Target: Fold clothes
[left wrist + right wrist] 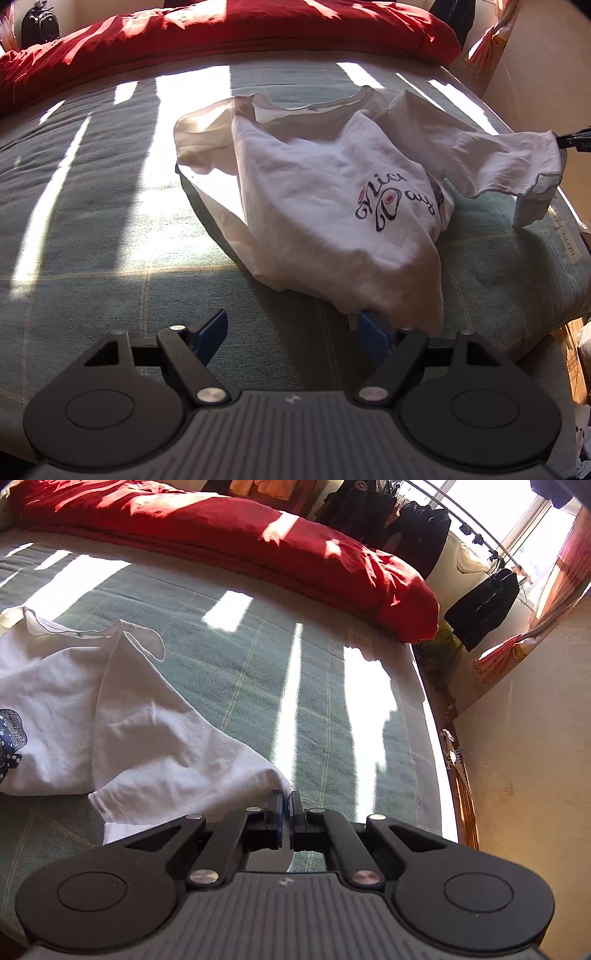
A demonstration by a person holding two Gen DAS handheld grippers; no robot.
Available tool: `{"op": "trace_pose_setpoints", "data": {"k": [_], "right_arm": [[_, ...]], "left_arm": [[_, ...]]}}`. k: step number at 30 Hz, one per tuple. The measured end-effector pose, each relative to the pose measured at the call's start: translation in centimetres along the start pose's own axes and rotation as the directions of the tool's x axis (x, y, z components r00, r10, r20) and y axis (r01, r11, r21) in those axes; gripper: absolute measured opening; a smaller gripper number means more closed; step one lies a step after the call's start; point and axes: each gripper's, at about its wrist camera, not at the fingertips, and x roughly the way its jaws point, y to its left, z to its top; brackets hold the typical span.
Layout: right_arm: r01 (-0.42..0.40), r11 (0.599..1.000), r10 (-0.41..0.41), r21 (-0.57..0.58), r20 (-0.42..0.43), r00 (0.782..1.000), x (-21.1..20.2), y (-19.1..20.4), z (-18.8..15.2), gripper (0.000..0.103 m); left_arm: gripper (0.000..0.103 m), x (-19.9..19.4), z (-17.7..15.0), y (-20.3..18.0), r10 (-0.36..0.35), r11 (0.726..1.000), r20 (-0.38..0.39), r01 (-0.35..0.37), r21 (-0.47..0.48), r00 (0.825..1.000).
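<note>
- Right gripper (287, 805): jaws pinched on the sleeve (192, 753) cuff, sleeve drawn out sideways off the bed (229, 664).
- Left gripper (291, 332): jaws wide, gripping nothing; right finger (373, 332) tucked under the shirt (332, 192) hem.
- Shirt: mid-bed, rumpled, print up, collar far side. Not flat, no clean fold visible; folding looks mostly left.
- Left view alone shows the whole shirt, print, lifted cuff. Right view alone shows the pinch close up.

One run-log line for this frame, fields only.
task: fold clothes | left hand-held gripper: open at white T-shirt hem | right hand-held gripper: shut on sleeve | surface: green bed cover
</note>
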Motion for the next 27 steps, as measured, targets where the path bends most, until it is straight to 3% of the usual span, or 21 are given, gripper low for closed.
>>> {"op": "trace_pose_setpoints", "data": {"k": [11,15,20,25,27], "right_arm": [[0.188,0.98,-0.183,0.059,-0.084,0.98,4.1,-6.1,0.1,0.003],[0.189,0.979,-0.18,0.08,-0.104,0.978,5.2,-6.0,-0.1,0.004],[0.197,0.977,-0.188,0.082,-0.104,0.977,5.9,-4.6,-0.2,0.028],[0.159,0.979,-0.149,0.125,-0.086,0.985,5.0,-3.9,0.3,0.03],[0.131,0.982,-0.122,0.139,-0.068,0.99,4.1,-3.3,0.6,0.036]], "left_arm": [[0.078,0.8,0.4,0.2,0.004,1.0,-0.013,-0.004,0.006,1.0],[0.078,1.0,0.4,0.3,0.007,1.0,-0.02,-0.007,0.006,1.0],[0.078,1.0,0.3,0.4,0.008,1.0,-0.014,-0.008,0.014,1.0],[0.078,0.8,0.2,0.5,0.018,0.999,-0.007,-0.017,0.036,1.0],[0.078,0.7,0.1,0.8,0.021,0.999,-0.006,-0.021,0.034,1.0]]}}
